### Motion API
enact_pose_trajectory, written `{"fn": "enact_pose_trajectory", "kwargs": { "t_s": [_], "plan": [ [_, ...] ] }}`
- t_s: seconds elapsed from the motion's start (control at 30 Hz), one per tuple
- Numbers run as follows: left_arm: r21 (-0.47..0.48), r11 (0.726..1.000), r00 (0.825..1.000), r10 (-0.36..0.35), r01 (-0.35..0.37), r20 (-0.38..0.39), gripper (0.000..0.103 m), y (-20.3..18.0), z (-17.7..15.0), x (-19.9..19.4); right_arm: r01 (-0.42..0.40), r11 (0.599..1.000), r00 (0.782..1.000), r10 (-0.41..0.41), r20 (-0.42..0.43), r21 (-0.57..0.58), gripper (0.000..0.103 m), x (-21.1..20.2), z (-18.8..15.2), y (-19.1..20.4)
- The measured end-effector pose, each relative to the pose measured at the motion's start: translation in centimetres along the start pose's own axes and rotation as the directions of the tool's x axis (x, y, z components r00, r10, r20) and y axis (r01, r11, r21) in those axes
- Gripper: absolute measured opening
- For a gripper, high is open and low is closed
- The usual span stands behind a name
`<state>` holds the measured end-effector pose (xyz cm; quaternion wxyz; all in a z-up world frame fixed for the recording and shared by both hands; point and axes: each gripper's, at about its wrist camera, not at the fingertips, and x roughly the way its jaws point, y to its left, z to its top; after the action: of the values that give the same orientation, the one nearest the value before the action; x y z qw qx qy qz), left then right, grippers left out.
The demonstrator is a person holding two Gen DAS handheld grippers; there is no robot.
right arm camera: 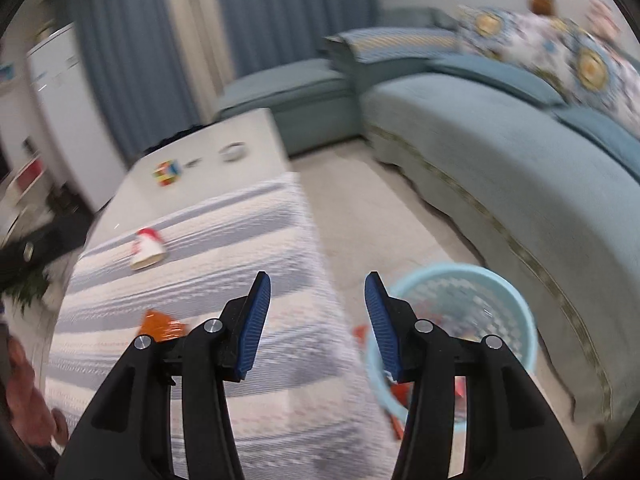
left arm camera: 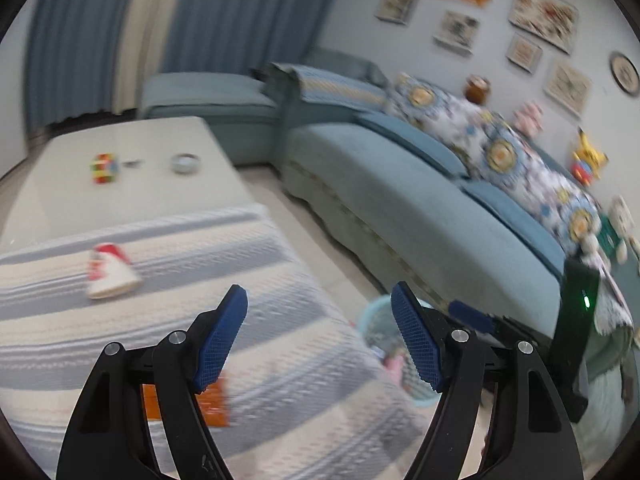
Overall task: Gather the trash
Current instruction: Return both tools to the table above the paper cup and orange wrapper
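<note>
You are between pick-ups, I think. Both tongs are open and hold nothing. Your left gripper (left arm camera: 320, 336) has its blue pads spread wide, and so does your right gripper (right arm camera: 318, 326).

Trash is left on the striped cloth (left arm camera: 120, 332). The paper cup (left arm camera: 109, 272) lies tipped on its side at the middle left of the left wrist view. In the right wrist view the cup (right arm camera: 146, 250) is also at the middle left. Its long line runs slanted across the frame. Its open mouth looks to point to the lower side and its red end to the upper side, but the picture is blurry, so I am not sure.

The orange wrapper (left arm camera: 208, 404) lies flat near the bottom of the left wrist view, partly behind your left tong's arm. In the right wrist view the wrapper (right arm camera: 162, 326) sits at the lower left, close to your right tong. It is too blurry to tell which way it points.

The light blue bin (right arm camera: 516, 312) stands on the floor at the lower right, beside the table edge. It already has some bits in it.

Next, I would go for the wrapper, since it is nearest. Come down low, pinch an edge, because it is thin and flat. Then carry it over the bin and let go.

The puzzle cube (left arm camera: 105, 168) and the small dish (left arm camera: 185, 163) farther back are likely not trash.
</note>
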<state>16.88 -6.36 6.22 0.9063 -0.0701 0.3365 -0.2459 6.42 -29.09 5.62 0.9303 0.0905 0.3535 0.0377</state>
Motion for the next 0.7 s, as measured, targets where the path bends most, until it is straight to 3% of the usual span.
{"fn": "enact_pose_trajectory", "kwargs": {
  "t_s": [0.2, 0.43, 0.7],
  "plan": [
    [-0.130, 0.986, 0.992, 0.116, -0.109, 0.051, 0.073, 7.9, 0.2, -3.8, -0.116, 0.976, 0.992, 0.105, -0.071, -0.184, 0.052, 3.3, -1.6, 8.4],
    [-0.253, 0.936, 0.967, 0.255, -0.246, 0.000, 0.073, 15.6, -2.4, -4.4, -0.219, 0.911, 0.964, 0.146, -0.224, -0.348, 0.059, 9.5, -6.4, 16.6],
    [-0.290, 0.906, 0.951, 0.299, -0.307, -0.072, 0.073, 21.2, -4.0, -1.4, -0.264, 0.889, 0.940, 0.149, -0.307, -0.376, 0.067, 14.6, -9.4, 19.3]
  ]
}}
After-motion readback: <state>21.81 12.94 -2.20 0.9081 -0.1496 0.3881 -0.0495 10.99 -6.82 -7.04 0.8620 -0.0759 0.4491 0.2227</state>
